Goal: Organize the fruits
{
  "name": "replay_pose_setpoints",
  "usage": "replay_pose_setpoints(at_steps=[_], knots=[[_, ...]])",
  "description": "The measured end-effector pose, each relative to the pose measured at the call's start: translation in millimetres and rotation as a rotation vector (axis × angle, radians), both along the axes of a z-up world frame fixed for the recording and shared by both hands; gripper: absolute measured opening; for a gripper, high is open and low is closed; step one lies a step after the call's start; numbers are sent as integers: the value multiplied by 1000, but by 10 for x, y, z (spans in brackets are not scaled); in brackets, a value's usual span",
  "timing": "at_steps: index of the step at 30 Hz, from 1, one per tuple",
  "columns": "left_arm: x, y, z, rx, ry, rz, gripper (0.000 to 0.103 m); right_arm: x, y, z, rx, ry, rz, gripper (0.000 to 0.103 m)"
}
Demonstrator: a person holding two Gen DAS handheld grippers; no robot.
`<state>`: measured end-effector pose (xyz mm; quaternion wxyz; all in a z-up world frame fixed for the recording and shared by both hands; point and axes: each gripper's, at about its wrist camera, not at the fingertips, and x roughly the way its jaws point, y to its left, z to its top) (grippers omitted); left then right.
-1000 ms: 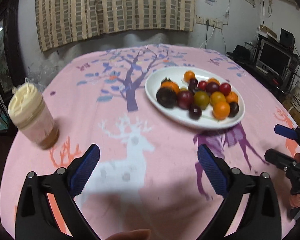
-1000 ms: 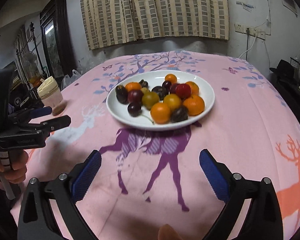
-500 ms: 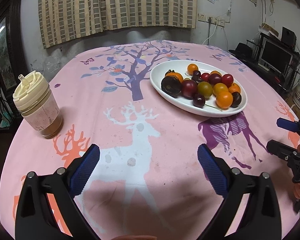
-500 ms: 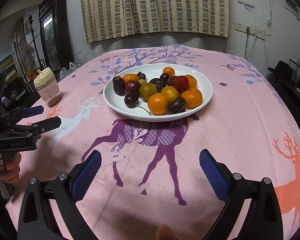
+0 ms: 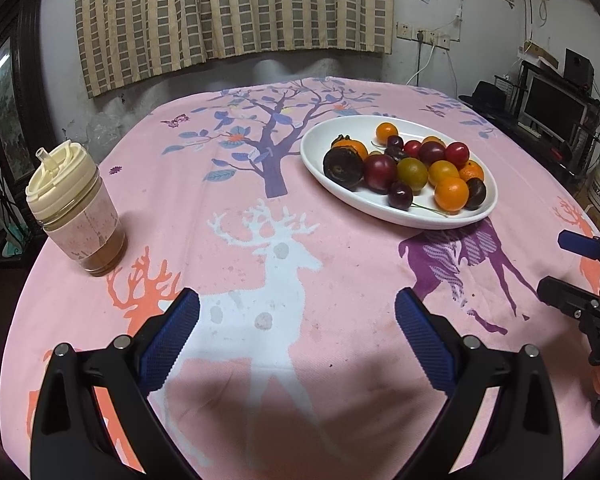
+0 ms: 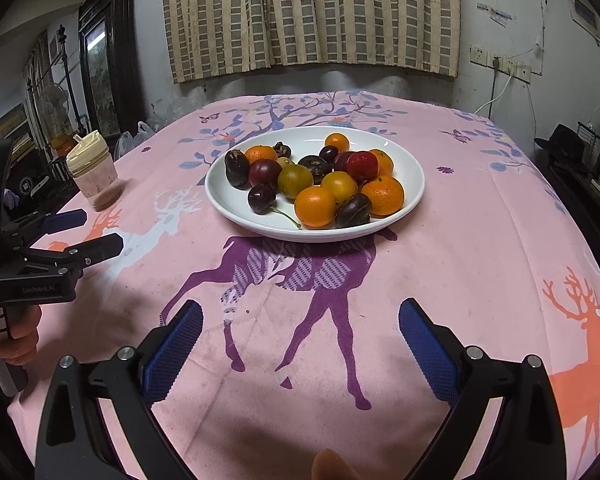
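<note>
i see my left gripper [image 5: 296, 320] with its jaws spread wide and nothing between them, its blue pads hanging over the pink deer-print tablecloth [image 5: 236, 184] above a white deer. my right gripper [image 6: 300, 322] is spread just as wide and also holds nothing, poised over a purple deer on the same cloth. neither gripper touches any fruit.

the fruits sit piled in a white oval plate [image 6: 414, 172] on the table, well beyond both grippers. the pile includes orange tangerines [image 6: 315, 206], a dark cherry [image 6: 261, 197] with a green stem, dark red plums [image 6: 265, 173], a bright red fruit [image 6: 363, 165], a yellow-green one [image 6: 295, 178], and some wrinkled dark brown pieces [image 6: 237, 167].

the left view shows the plate off to the right, and a cream-lidded cup [image 5: 78, 210] holding a brownish drink at the left edge of the cloth. the right view puts the plate straight ahead, and shows a hand [image 6: 18, 338] gripping the left gripper's handle. a striped curtain [image 6: 312, 12] hangs behind the table.
</note>
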<state>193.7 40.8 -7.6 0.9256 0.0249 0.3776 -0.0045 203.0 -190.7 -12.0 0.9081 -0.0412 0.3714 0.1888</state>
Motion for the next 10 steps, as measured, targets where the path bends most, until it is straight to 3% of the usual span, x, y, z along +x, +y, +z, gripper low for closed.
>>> replay_pose_setpoints(at_steps=[10], knots=[[-11,-8,-15,3,0,2,96,1,1,2,-1,-1,-1,99]])
